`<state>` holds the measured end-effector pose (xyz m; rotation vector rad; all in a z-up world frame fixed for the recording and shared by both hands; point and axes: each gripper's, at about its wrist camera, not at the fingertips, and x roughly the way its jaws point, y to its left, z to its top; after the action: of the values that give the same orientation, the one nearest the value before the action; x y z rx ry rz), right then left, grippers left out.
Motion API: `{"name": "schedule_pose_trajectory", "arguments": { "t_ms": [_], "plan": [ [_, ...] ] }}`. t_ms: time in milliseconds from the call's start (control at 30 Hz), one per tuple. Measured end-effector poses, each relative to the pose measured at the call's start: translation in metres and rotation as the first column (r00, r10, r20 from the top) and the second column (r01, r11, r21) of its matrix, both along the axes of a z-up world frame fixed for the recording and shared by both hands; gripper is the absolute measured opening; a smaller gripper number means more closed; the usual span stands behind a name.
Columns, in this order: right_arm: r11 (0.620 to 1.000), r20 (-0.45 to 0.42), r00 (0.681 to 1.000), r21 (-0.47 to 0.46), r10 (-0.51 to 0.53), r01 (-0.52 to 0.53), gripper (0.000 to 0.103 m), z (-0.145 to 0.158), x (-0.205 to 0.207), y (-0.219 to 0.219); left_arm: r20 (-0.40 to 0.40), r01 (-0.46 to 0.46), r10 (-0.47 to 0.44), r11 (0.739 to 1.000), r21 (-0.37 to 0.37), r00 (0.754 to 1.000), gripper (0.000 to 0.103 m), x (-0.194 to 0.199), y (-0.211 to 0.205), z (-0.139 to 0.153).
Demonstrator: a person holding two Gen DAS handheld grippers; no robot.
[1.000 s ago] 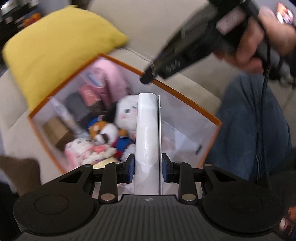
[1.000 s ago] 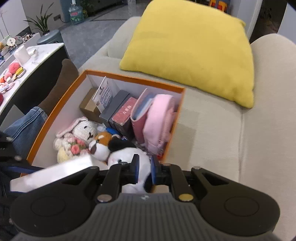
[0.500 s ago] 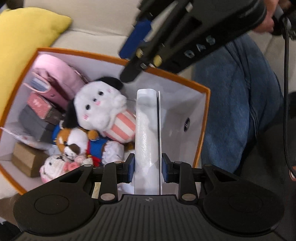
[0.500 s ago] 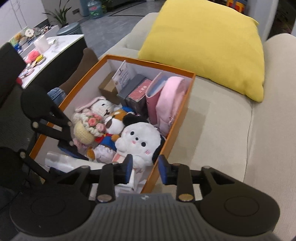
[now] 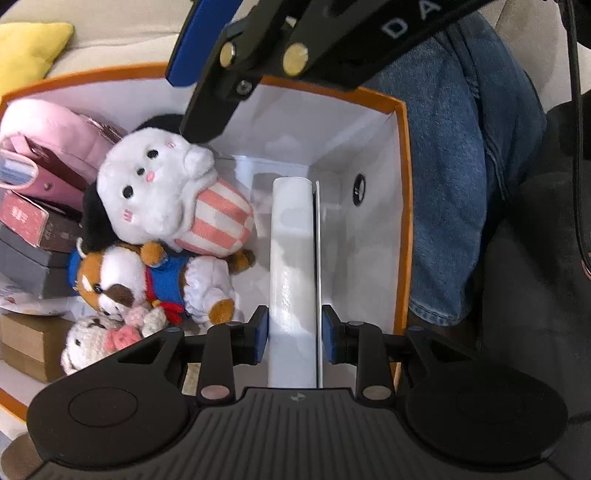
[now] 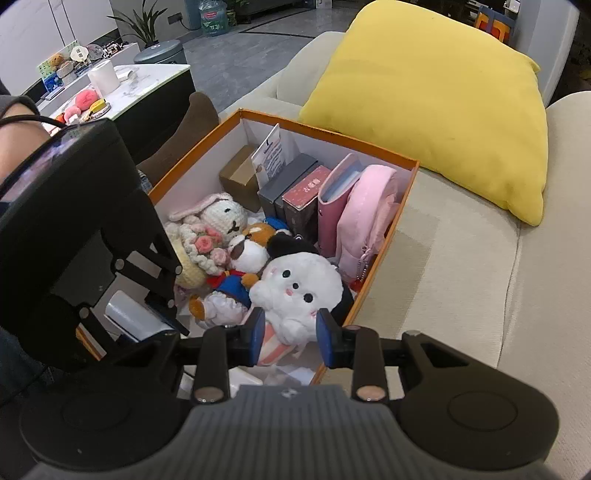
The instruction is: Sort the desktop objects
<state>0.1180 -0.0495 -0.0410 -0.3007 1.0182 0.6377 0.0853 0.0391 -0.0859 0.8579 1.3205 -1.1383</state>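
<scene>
My left gripper point(image 5: 291, 339) jaws are clamped on a white box point(image 5: 293, 258), pointing down into the orange storage box point(image 5: 404, 206). My right gripper point(image 6: 288, 338) jaws just opened, empty, above the white plush point(image 6: 303, 291).

Beige sofa point(image 6: 461, 266) with a yellow cushion point(image 6: 436, 92) leaning on its back. Grey tiled floor point(image 6: 236, 40) behind. White marble worktop point(image 6: 144, 79) on a dark base to the left. Potted plant point(image 6: 135, 24) against a white wall point(image 6: 33, 40). Bright, even light.
</scene>
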Motion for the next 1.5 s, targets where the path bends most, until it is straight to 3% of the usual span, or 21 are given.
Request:
{"name": "schedule_pose_trajectory", "arguments": {
  "t_ms": [100, 300, 567, 700, 800, 900, 1000, 1133, 1300, 1400, 1500],
  "plan": [
    [1.0, -0.001, 1.0, -0.001, -0.004, 0.004, 0.033, -0.001, 0.001, -0.001, -0.031, -0.007, 0.007, 1.0, -0.016, 0.999, 0.033, 0.001, 0.005, 0.001],
    [1.0, -0.015, 1.0, -0.003, -0.004, 0.004, 0.033, -0.004, -0.001, 0.0, -0.016, -0.021, 0.02, 1.0, -0.016, 1.0, 0.033, -0.003, 0.002, 0.006],
    [1.0, -0.004, 1.0, -0.005, -0.015, 0.015, 0.034, 0.005, -0.015, 0.0, 0.076, -0.107, 0.113, 0.991, -0.076, 0.991, 0.033, -0.025, 0.01, 0.049],
    [1.0, 0.009, 1.0, 0.003, -0.023, 0.023, 0.035, 0.01, -0.03, 0.002, 0.152, -0.207, 0.222, 0.972, -0.11, 0.963, 0.033, -0.037, 0.019, 0.074],
    [1.0, 0.034, 0.999, 0.009, -0.025, 0.025, 0.043, 0.015, -0.044, 0.004, 0.176, -0.283, 0.31, 0.945, -0.164, 0.934, 0.033, -0.05, 0.032, 0.089],
    [1.0, 0.05, 0.998, 0.017, -0.025, 0.024, 0.044, 0.02, -0.057, 0.006, 0.215, -0.335, 0.382, 0.915, -0.224, 0.899, 0.033, -0.065, 0.033, 0.106],
    [0.999, 0.067, 0.997, 0.036, -0.03, 0.028, 0.046, 0.024, -0.07, 0.007, 0.27, -0.39, 0.459, 0.879, -0.274, 0.846, 0.033, -0.081, 0.03, 0.111],
    [0.997, 0.097, 0.994, 0.066, -0.045, 0.039, 0.048, 0.029, -0.086, 0.008, 0.273, -0.497, 0.599, 0.789, -0.361, 0.753, 0.033, -0.096, 0.035, 0.12],
    [0.993, 0.13, 0.989, 0.102, -0.075, 0.062, 0.052, 0.03, -0.103, 0.006, 0.285, -0.602, 0.759, 0.642, -0.475, 0.586, 0.033, -0.106, 0.042, 0.123],
    [0.987, 0.151, 0.983, 0.137, -0.106, 0.085, 0.055, 0.029, -0.112, 0.002, 0.282, -0.631, 0.82, 0.565, -0.531, 0.498, 0.034, -0.111, 0.044, 0.123],
    [0.972, 0.188, 0.969, 0.198, -0.163, 0.125, 0.06, 0.028, -0.12, -0.006, 0.278, -0.64, 0.87, 0.49, -0.593, 0.408, 0.041, -0.117, 0.045, 0.121]
  ]
}}
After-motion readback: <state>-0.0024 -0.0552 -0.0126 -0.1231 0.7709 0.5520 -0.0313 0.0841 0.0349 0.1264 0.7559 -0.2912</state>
